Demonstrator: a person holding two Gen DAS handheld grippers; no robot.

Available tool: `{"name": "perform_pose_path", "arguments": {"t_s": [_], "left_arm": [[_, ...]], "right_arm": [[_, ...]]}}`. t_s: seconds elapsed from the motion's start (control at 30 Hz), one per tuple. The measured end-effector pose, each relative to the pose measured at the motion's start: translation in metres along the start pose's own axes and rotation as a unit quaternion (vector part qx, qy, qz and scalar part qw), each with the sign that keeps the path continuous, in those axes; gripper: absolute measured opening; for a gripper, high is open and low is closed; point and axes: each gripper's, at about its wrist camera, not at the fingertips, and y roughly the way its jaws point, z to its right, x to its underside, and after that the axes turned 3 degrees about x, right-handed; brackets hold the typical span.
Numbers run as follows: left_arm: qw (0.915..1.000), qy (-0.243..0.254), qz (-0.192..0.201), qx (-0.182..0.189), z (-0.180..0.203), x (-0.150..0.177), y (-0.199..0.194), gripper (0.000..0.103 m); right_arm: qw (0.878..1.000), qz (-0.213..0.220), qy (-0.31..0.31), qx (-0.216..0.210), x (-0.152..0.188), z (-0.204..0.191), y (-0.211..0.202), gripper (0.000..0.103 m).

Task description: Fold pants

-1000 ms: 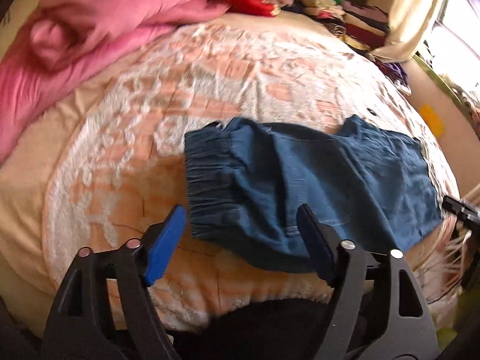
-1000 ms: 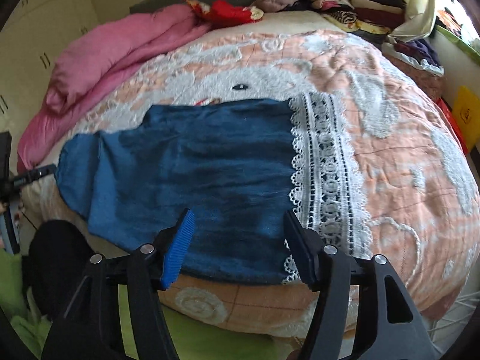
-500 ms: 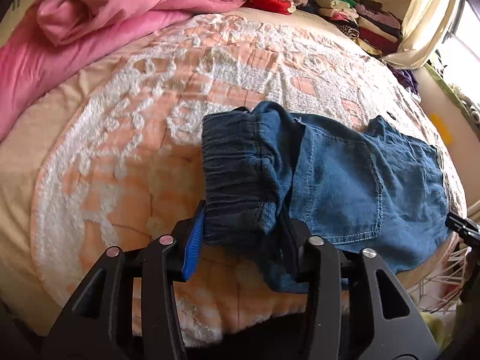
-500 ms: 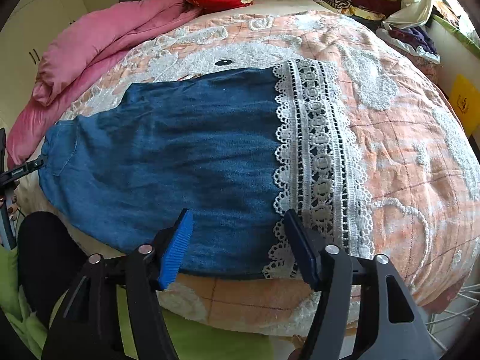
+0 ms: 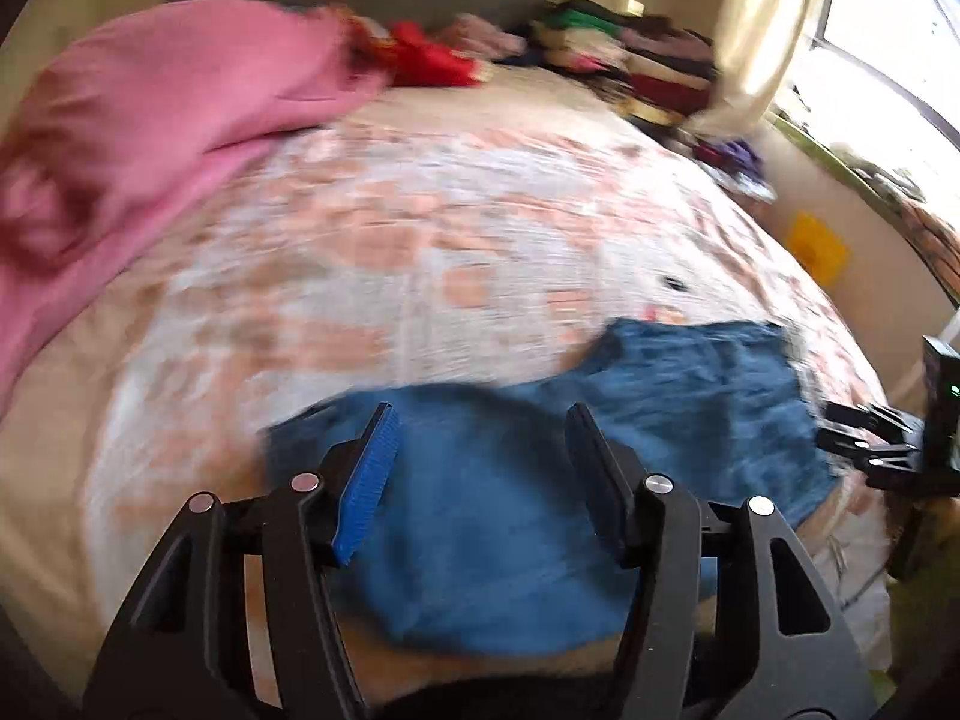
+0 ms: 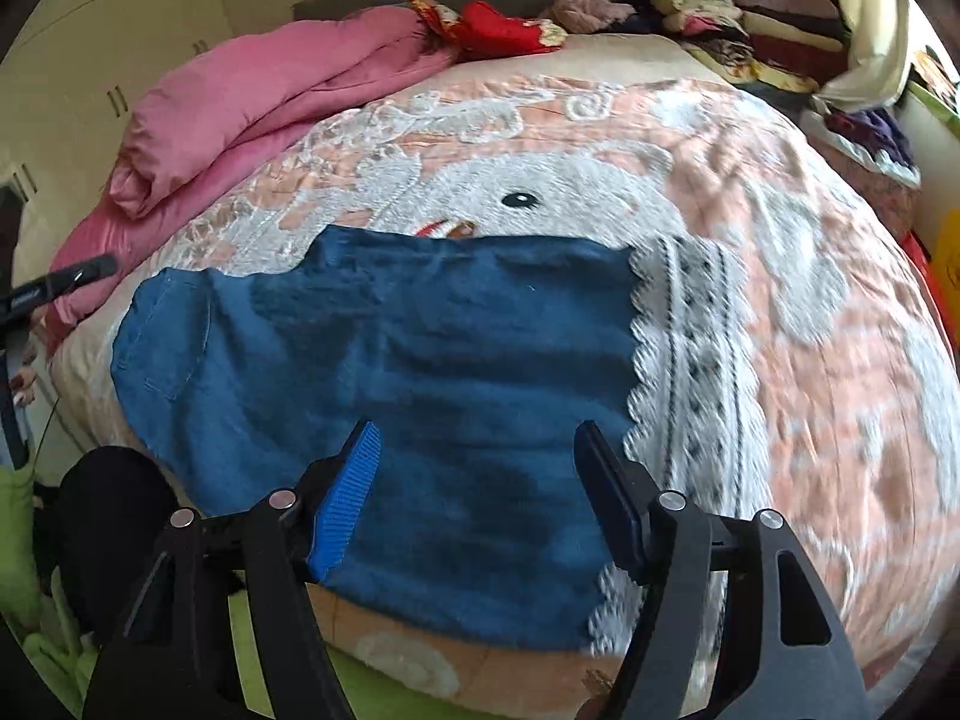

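1. Two grippers. Left gripper point(image 5: 480, 480): jaws opening, nothing pinched, lower centre of frame. Right gripper point(image 6: 477, 501): jaws apart, empty.
2. One pair of blue pants point(image 6: 384, 396), flat on bedspread point(image 6: 810, 300), lying beyond and under both finger pairs; lace hem point(image 6: 690, 372) at right.
3. One pink duvet point(image 6: 258, 102) upper left, one clothes stack point(image 6: 750, 18) upper right.

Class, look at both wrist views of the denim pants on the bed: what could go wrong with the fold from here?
1. The left gripper is opening with nothing pinched, so the folded-over waist end of the blue denim pants may slump or lie uneven.
2. The pants lie near the bedspread's front edge and could slide off.
3. The white lace hem could snag on the open right gripper.
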Motion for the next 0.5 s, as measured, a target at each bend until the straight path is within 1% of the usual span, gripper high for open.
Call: {"name": "perform_pose_path", "arguments": {"t_s": [0.07,0.1,0.23,0.33,0.37,0.4,0.5], "left_arm": [[0.9993,0.002,-0.023,0.029,0.012,-0.011,0.023,0.05],[0.9988,0.006,-0.032,0.035,0.017,-0.015,0.034,0.05],[0.9962,0.044,-0.069,0.027,0.043,-0.033,0.081,0.05],[0.9937,0.049,-0.095,0.036,0.051,-0.043,0.112,0.05],[0.9927,0.051,-0.103,0.038,0.052,-0.045,0.121,0.05],[0.9922,0.051,-0.108,0.037,0.053,-0.047,0.129,0.05],[0.9892,0.058,-0.128,0.04,0.057,-0.05,0.154,0.05]], "right_arm": [[1.0,0.001,-0.007,-0.003,-0.006,-0.001,0.003,0.066],[1.0,0.004,-0.008,-0.005,-0.009,-0.001,0.004,0.066],[1.0,0.006,-0.004,-0.013,-0.016,-0.001,0.013,0.066],[1.0,-0.003,-0.006,-0.013,-0.015,-0.001,0.021,0.067],[1.0,-0.008,-0.007,-0.011,-0.014,-0.001,0.025,0.071],[1.0,-0.01,-0.008,-0.011,-0.014,0.0,0.027,0.072],[1.0,-0.015,-0.006,-0.007,-0.012,0.003,0.032,0.073]]}}
